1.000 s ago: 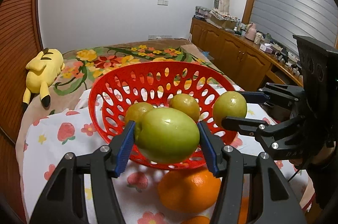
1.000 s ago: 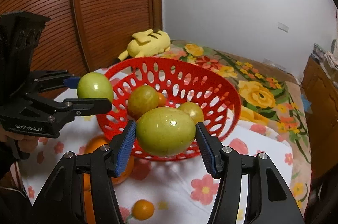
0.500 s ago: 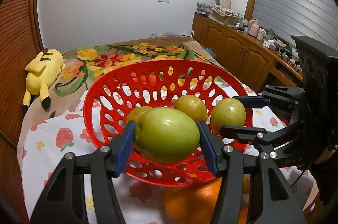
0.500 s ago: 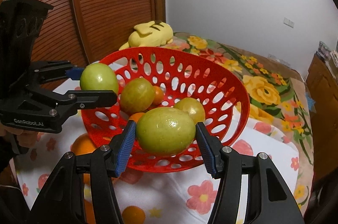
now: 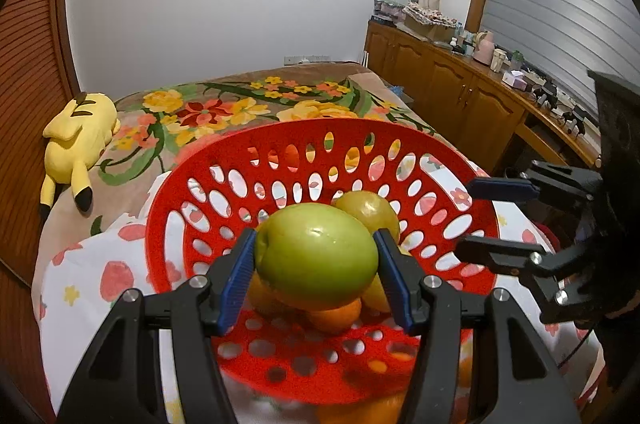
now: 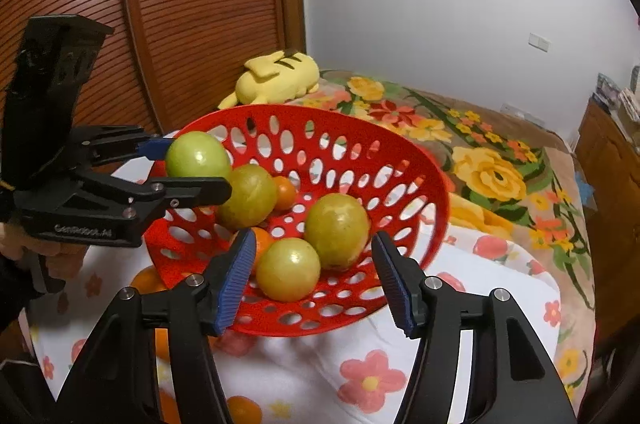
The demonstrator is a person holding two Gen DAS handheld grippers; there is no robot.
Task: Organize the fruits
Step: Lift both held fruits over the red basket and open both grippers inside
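Note:
A red perforated basket (image 5: 400, 143) (image 6: 400, 159) stands on a floral cloth. My left gripper (image 5: 316, 270) is shut on a green fruit (image 5: 316, 256) and holds it over the basket; in the right wrist view it is at the basket's left rim (image 6: 192, 169) with that fruit (image 6: 198, 153). My right gripper (image 6: 314, 274) is open and empty above the basket's near rim; in the left wrist view (image 5: 486, 214) it is at the right rim. A green fruit (image 6: 288, 274) lies below its jaws, with two more green fruits (image 6: 338, 230) (image 6: 248, 195) and small oranges (image 6: 285, 191) in the basket.
Oranges lie on the cloth (image 6: 460, 344) outside the basket (image 6: 146, 280) (image 6: 244, 408). A yellow plush toy (image 5: 78, 135) (image 6: 280, 77) lies on the flowered bed behind. A wooden slatted wall (image 6: 180, 3) is at the left, and wooden cabinets (image 5: 460, 95) at the right.
Both grippers moved forward over the basket. My right gripper opened and let go of its green fruit, which now lies in the basket. My left gripper still holds its fruit.

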